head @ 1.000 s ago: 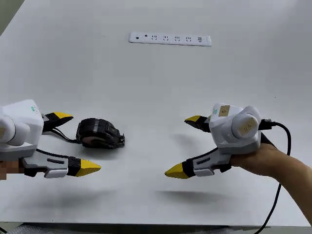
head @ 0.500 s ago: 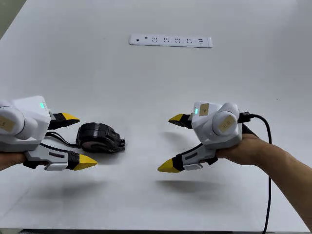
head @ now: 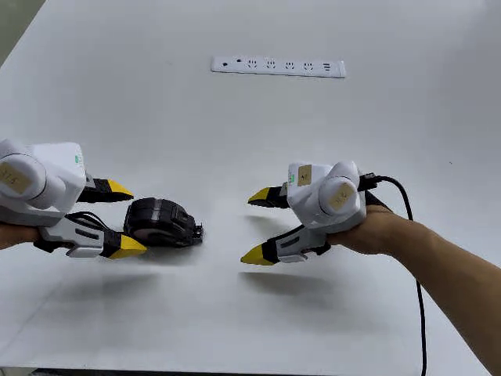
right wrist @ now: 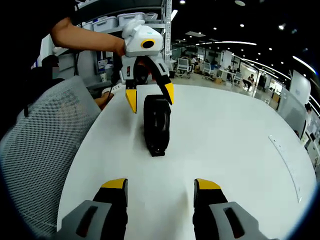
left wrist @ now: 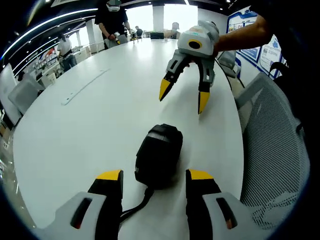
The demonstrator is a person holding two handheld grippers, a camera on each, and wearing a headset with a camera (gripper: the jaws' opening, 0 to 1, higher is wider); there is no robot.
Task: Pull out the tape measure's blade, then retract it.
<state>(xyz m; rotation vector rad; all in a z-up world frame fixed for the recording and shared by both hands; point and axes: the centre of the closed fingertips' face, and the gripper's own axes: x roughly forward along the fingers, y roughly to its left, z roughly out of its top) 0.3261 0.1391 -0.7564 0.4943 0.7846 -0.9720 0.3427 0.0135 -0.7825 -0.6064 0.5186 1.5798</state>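
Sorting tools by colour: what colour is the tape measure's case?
The tape measure is black, clearest in the left gripper view.

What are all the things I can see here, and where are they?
table: one, white, under everything
tape measure: one, black, on the table just ahead of the left gripper's tips
power strip: one, white, flat on the table's far side
mesh chair: one, grey, at the table's edge
other people: at least two, dark clothes, standing beyond the table
left gripper: one, white with yellow tips, jaws open around the tape measure's rear end
right gripper: one, white with yellow tips, jaws open, pointing at the tape measure from the right
hand: one, holding the right gripper
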